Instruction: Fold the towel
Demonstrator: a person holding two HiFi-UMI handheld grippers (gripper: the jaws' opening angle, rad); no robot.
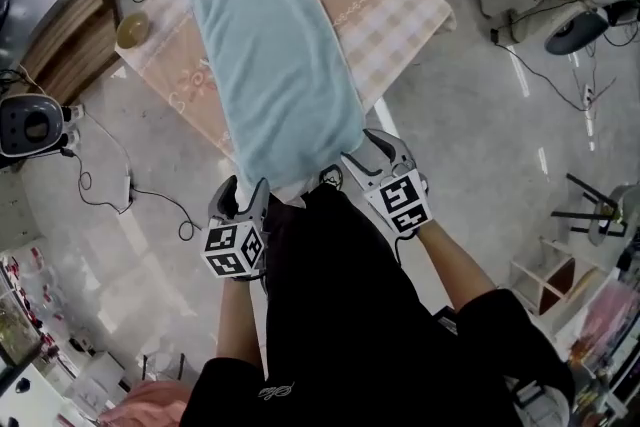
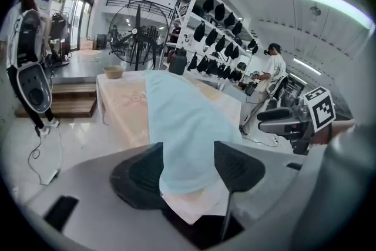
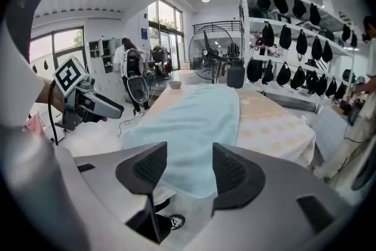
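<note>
A light blue towel (image 1: 270, 55) lies lengthwise on a table covered with a pink checked cloth (image 1: 400, 5). Both grippers are at its near end. My left gripper (image 1: 245, 193) stands open at the near left corner. In the left gripper view the towel (image 2: 182, 126) hangs down between the spread jaws of that gripper (image 2: 188, 164). My right gripper (image 1: 352, 158) is open at the near right corner. In the right gripper view the towel's (image 3: 194, 126) edge shows in the gap of that gripper (image 3: 189, 170). My black-clothed body hides the table's near edge.
A small bowl (image 1: 132, 28) sits at the table's far left. Wooden steps (image 1: 70, 45), a round grey machine (image 1: 30, 125) and floor cables (image 1: 110, 185) are to the left. A big fan (image 2: 138, 38), shelves of black items (image 2: 217, 26) and a person (image 2: 273, 67) are beyond.
</note>
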